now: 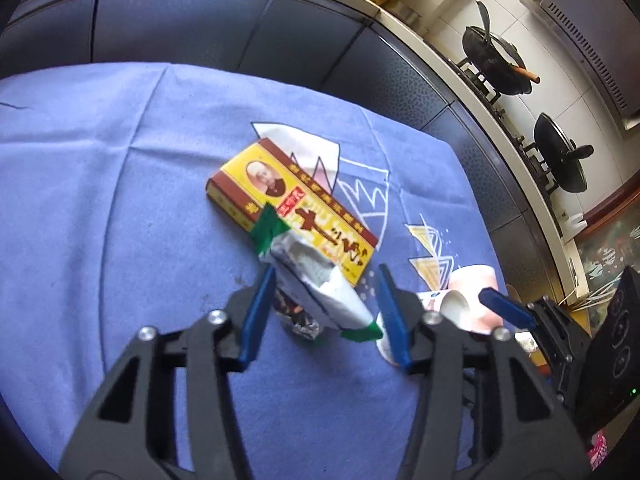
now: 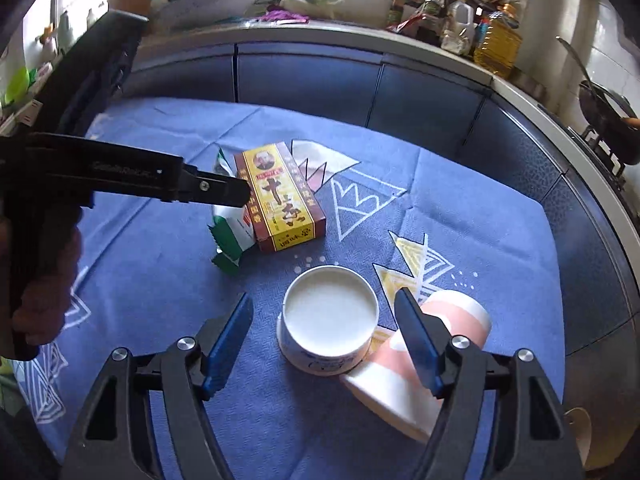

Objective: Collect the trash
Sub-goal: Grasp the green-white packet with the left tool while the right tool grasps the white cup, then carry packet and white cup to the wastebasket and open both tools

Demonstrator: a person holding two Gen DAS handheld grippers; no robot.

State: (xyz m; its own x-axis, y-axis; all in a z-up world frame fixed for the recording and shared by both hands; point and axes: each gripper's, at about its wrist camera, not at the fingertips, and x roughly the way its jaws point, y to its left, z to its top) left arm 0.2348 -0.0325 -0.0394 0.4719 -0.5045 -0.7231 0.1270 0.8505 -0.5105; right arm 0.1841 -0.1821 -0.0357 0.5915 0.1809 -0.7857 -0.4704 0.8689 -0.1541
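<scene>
L gripper [image 1: 324,300] part-open round wrapper [image 1: 316,284], R gripper [image 2: 324,340] wide astride cup [image 2: 330,316]

Left tool [image 1: 326,300] straddles white-green wrapper [image 1: 320,284] lying against yellow box [image 1: 292,204]; pads apart.

torn white wrapper [image 1: 316,284], yellow box [image 1: 296,208], cups [image 2: 330,316]

Blue tablecloth [image 2: 460,208], box [image 2: 280,196], wrapper [image 2: 230,236], cups [image 2: 330,320]
</scene>
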